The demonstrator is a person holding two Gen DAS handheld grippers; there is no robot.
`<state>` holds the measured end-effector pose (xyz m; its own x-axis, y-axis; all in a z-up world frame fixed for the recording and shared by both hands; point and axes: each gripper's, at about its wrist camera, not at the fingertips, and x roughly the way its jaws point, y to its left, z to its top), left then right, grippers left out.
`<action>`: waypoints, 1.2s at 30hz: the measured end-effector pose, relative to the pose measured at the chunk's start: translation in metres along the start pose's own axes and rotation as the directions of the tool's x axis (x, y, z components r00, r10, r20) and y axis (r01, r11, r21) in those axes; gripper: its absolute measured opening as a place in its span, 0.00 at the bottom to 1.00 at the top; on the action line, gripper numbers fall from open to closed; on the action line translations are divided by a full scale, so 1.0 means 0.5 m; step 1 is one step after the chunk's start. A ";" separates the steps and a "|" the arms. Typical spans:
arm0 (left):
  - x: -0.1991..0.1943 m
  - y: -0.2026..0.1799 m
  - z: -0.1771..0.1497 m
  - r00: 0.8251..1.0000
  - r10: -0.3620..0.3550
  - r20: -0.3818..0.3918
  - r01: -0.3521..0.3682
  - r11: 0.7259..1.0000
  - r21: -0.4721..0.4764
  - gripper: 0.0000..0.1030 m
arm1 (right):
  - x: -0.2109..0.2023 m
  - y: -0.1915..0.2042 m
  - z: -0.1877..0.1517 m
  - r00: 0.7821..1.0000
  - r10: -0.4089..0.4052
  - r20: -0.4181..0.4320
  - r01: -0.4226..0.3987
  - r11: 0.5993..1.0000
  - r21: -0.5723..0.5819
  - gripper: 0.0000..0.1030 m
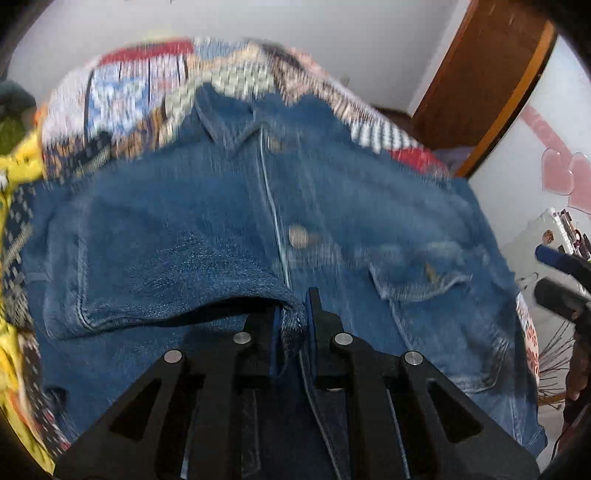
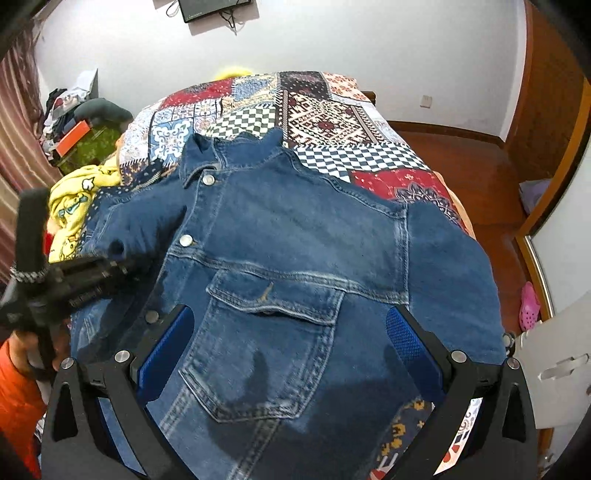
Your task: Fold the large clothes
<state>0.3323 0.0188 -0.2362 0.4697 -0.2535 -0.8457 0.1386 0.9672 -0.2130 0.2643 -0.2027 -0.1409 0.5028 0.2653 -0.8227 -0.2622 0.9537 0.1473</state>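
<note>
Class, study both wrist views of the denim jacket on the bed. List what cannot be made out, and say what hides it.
- Left wrist view: quilt pattern smeared by motion blur.
- Left wrist view: jacket hem, hidden under the left gripper, shut on a sleeve.
- Right wrist view: jacket's lower edge, hidden behind the open right gripper.
- Right wrist view: wall screen, cut off by the top edge.

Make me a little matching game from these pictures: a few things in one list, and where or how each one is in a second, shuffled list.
Things:
1. left tool
2. right tool
3. jacket
4. yellow cloth

States:
A. spread on the patchwork quilt
B. jaws wide apart, nothing gripped
C. crumpled beside the jacket's collar end
D. shut on a fold of denim

Pairs: 1-D, 2-B, 3-A, 4-C
</note>
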 end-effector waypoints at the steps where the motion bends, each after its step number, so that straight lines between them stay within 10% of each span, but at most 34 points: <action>1: 0.010 -0.003 -0.009 1.000 0.006 -0.013 -0.006 1.000 0.000 0.10 | 0.001 -0.003 -0.002 1.000 0.000 -0.003 0.000 1.000 -0.001 1.00; 7: -0.010 0.002 -0.033 0.999 -0.032 -0.043 0.032 0.999 0.001 0.43 | -0.003 0.017 -0.004 1.000 0.003 -0.009 -0.004 0.999 -0.038 1.00; 16: -0.168 0.104 -0.059 0.995 0.041 0.095 -0.036 0.998 -0.054 0.58 | -0.009 0.133 0.036 0.999 0.028 0.036 -0.020 0.981 -0.195 1.00; 26: -0.271 0.305 -0.134 0.952 0.276 0.133 -0.249 0.951 -0.185 0.62 | 0.073 0.342 0.062 0.996 0.092 -0.002 -0.084 0.906 -0.415 1.00; 36: -0.226 0.389 -0.204 0.956 0.289 0.049 -0.269 0.932 -0.244 0.62 | 0.215 0.506 0.060 0.991 0.069 -0.113 -0.123 0.800 -0.588 0.85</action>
<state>0.2174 0.2372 -0.2321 0.5316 0.0361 -0.8462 -0.2096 0.9736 -0.0901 0.2767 0.0713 -0.1757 0.3871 0.3128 -0.8673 -0.7555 0.6469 -0.1039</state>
